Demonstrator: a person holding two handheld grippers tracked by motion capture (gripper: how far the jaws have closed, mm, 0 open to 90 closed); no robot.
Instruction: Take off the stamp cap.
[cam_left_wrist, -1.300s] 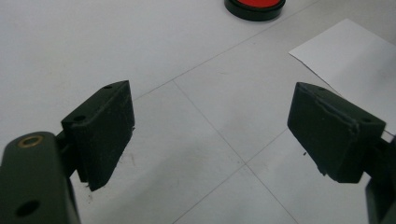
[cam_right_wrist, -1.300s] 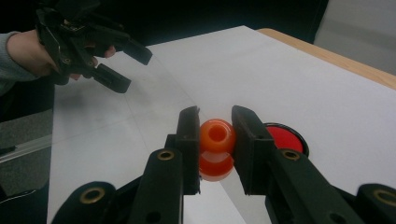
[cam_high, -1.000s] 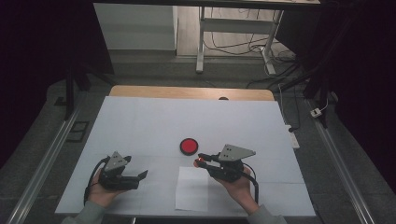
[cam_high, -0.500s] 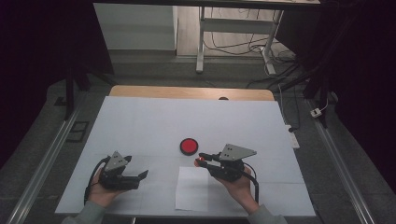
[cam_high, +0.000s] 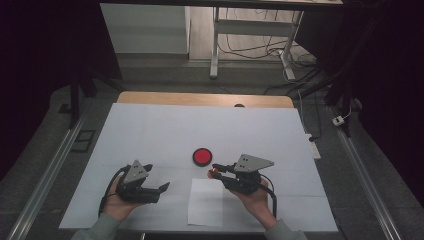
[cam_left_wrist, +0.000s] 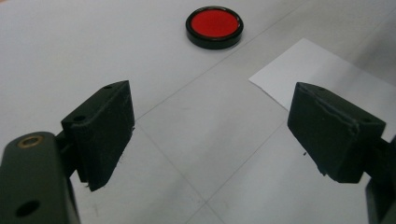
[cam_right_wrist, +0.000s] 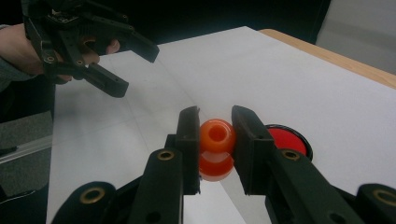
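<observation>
Jaws of right gripper (cam_right_wrist: 215, 135) clamped on orange bead (cam_right_wrist: 217, 134); left gripper (cam_left_wrist: 210, 135) wide apart, empty, low.

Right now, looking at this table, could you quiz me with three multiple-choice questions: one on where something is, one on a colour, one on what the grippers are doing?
1. Where does the red disc lie?
A. on the sheet of paper
B. beyond the sheet of paper, on the table cover
C. on the floor

2. What colour is the bead between the right gripper's jaws?
A. orange
B. blue
C. green

3. How is the left gripper?
A. shut on the disc
B. shut on paper
C. open, holding nothing

Answers: B, disc sits apart from the paper; A, bead looks orange; C, jaws stand wide apart.
</observation>
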